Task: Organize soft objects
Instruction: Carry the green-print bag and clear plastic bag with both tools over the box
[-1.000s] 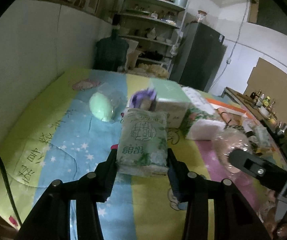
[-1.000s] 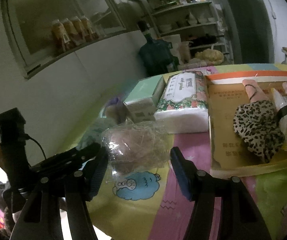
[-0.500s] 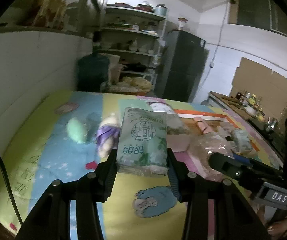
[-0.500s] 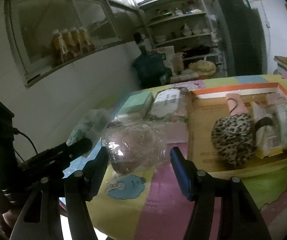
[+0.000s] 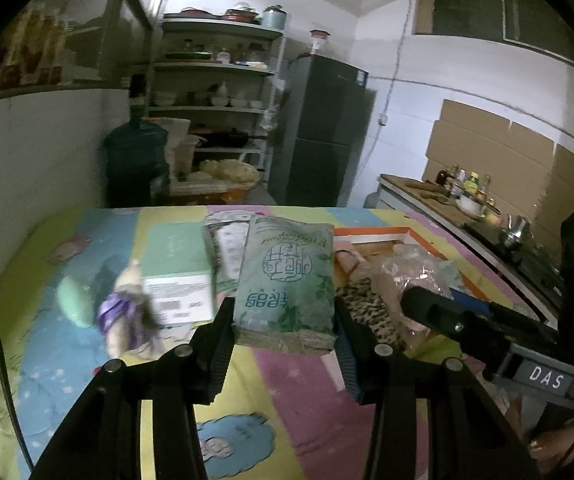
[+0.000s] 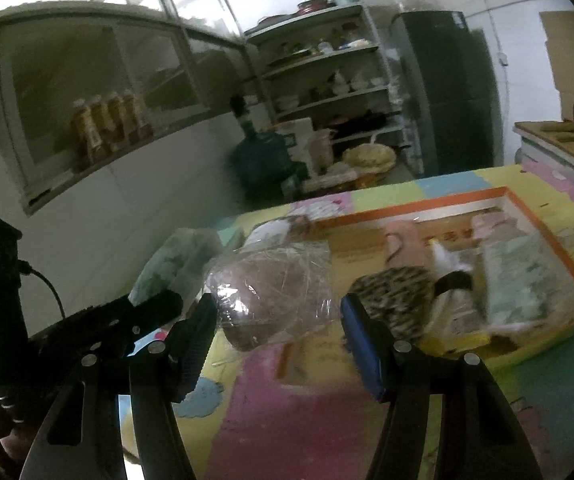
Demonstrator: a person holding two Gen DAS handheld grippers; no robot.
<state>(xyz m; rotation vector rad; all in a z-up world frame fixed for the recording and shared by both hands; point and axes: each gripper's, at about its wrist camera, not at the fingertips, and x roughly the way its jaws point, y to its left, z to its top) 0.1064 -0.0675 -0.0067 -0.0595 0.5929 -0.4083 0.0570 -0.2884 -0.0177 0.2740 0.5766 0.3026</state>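
My left gripper (image 5: 283, 320) is shut on a green tissue pack (image 5: 287, 280) and holds it above the colourful mat, near the orange-rimmed cardboard tray (image 5: 371, 233). My right gripper (image 6: 277, 312) is shut on a clear plastic bag with a brownish soft item (image 6: 275, 286), held above the tray's left end (image 6: 323, 222). The tray holds a leopard-print item (image 6: 395, 292), a pink item (image 6: 405, 242) and a green-white pack (image 6: 515, 276). The left gripper with its pack also shows in the right wrist view (image 6: 175, 264).
On the mat lie a green-white box (image 5: 177, 272), a purple plush toy (image 5: 127, 312), a mint soft item (image 5: 73, 300) and a floral tissue pack (image 5: 227, 248). Behind stand a water jug (image 5: 137, 160), shelves (image 5: 215, 112) and a fridge (image 5: 323, 136). A counter (image 5: 467, 208) runs along the right.
Both grippers have moved right with their loads, from over the mat's left half towards the tray. The bag now hangs over the tray's left end.
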